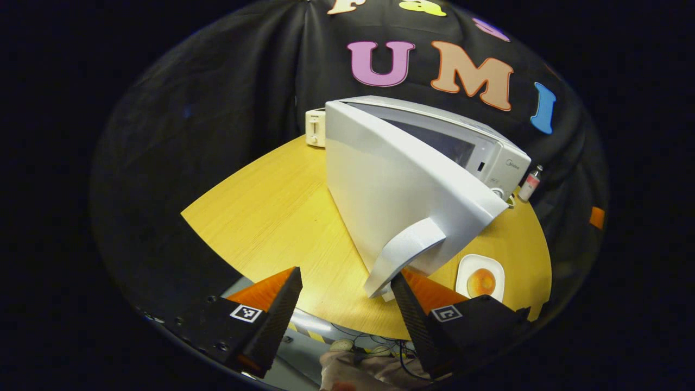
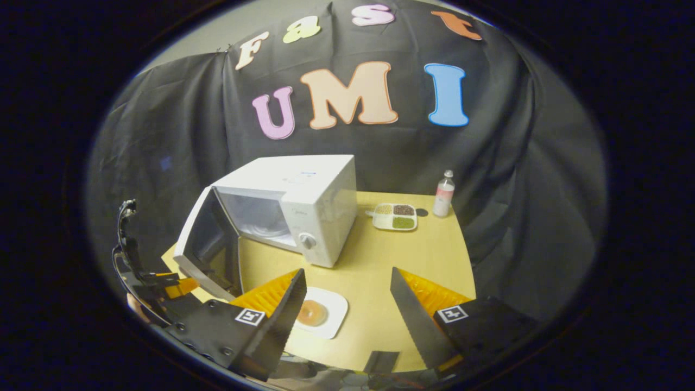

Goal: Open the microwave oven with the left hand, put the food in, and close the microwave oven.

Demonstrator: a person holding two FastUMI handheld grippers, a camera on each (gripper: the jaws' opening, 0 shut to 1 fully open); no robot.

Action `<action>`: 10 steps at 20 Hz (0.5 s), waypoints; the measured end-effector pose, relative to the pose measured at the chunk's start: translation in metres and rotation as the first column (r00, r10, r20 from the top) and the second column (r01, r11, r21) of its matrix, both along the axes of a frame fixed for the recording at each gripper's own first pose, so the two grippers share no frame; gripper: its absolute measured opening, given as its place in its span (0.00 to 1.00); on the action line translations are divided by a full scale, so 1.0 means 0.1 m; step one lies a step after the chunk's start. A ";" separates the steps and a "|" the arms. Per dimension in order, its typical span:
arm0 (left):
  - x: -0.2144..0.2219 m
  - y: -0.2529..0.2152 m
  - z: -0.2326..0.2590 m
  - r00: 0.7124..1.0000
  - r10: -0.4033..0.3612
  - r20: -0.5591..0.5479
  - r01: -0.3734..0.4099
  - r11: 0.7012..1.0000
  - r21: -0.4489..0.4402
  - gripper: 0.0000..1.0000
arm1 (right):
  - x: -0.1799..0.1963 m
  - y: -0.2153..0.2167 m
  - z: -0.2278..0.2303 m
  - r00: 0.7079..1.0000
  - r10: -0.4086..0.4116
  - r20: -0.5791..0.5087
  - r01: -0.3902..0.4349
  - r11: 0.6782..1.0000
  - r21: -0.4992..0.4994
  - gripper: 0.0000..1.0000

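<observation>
The white microwave (image 2: 304,198) stands on the yellow table with its door (image 1: 391,190) swung wide. In the left gripper view the door's curved handle (image 1: 404,252) hangs just ahead of my left gripper (image 1: 346,282), which is open; the handle's lower end lies close to the right-hand finger. A white plate (image 2: 332,317) holding a round bun (image 2: 311,313) sits at the table's near edge. My right gripper (image 2: 347,304) hovers open above the table, the plate just beyond its left fingertip. The same plate (image 1: 467,271) appears right of the door.
A white toaster (image 1: 315,127) stands behind the microwave on the table (image 1: 271,217). A small bottle (image 2: 444,194) and a divided dish of grains (image 2: 395,216) sit at the back right. The open door juts out over the table's near left corner.
</observation>
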State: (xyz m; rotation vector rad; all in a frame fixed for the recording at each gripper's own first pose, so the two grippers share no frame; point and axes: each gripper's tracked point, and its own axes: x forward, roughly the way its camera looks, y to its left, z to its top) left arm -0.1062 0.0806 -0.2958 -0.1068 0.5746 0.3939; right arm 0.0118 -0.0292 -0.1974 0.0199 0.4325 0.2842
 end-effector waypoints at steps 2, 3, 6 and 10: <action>-0.13 0.12 0.04 0.999 0.039 0.007 -0.039 0.999 0.009 0.98 | -0.01 0.06 -0.10 0.999 0.025 -0.025 -0.024 1.000 0.005 0.94; -0.19 0.20 0.07 0.998 0.055 0.008 -0.055 0.998 0.020 0.98 | 0.00 0.09 -0.14 0.999 0.032 -0.033 -0.032 0.999 0.002 0.94; -0.36 0.44 0.14 0.995 0.103 0.014 -0.104 0.994 0.043 0.98 | 0.03 0.14 -0.30 0.997 0.036 -0.062 -0.037 0.999 -0.020 0.99; -0.55 0.80 0.21 0.987 0.159 0.029 -0.160 0.986 0.035 0.98 | 0.02 0.28 -0.55 0.993 0.036 -0.113 -0.039 0.999 -0.024 0.99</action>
